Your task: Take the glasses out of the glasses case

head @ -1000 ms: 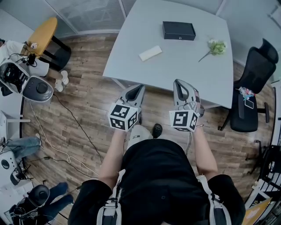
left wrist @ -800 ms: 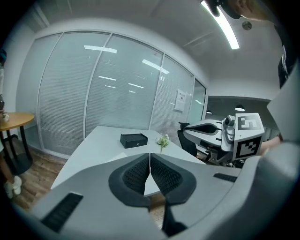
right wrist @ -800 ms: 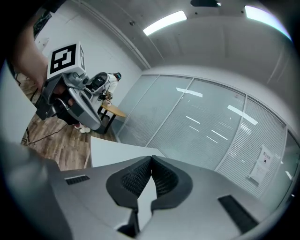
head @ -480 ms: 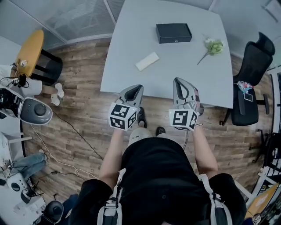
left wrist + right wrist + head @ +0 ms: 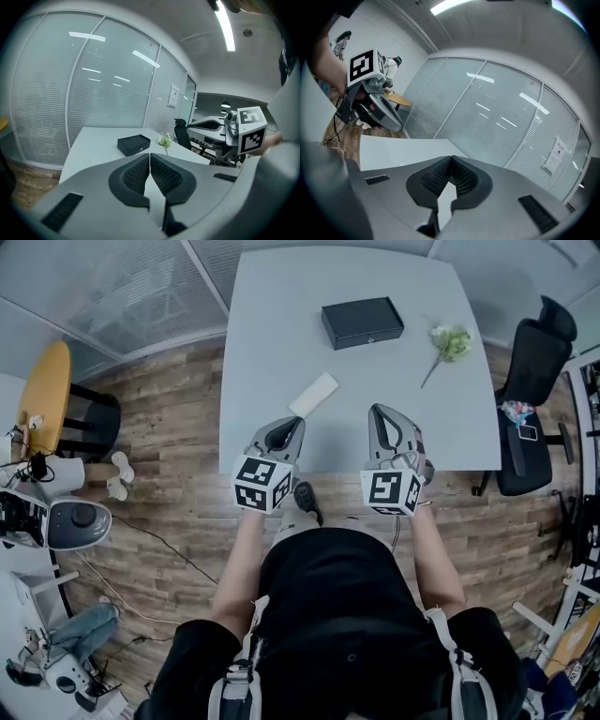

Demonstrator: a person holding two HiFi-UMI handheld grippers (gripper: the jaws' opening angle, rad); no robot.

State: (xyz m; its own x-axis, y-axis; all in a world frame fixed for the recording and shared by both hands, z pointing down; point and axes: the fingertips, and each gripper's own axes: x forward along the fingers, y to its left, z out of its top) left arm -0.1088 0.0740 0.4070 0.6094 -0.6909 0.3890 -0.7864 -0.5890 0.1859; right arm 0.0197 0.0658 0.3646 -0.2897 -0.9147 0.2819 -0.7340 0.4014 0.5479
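Observation:
A closed black glasses case [image 5: 363, 322] lies on the far part of the white table [image 5: 281, 334]; in the left gripper view the case [image 5: 133, 144] shows ahead, beyond the jaws. My left gripper [image 5: 288, 426] hangs over the table's near edge, shut, with nothing between its pads. My right gripper [image 5: 382, 416] is level with it to the right, also shut and empty. Both grippers are well short of the case. In the left gripper view the jaws [image 5: 149, 159] meet; in the right gripper view the jaws [image 5: 451, 164] meet too. No glasses are visible.
A white folded cloth [image 5: 313, 394] lies on the table just ahead of the left gripper. A small sprig of flowers [image 5: 447, 342] lies right of the case. A black office chair [image 5: 532, 381] stands at the table's right side. A round yellow stool [image 5: 47, 395] stands to the left.
Both grippers and the person have moved forward to the table, so that the jaw tips now reach over its near edge. Both grippers stayed shut.

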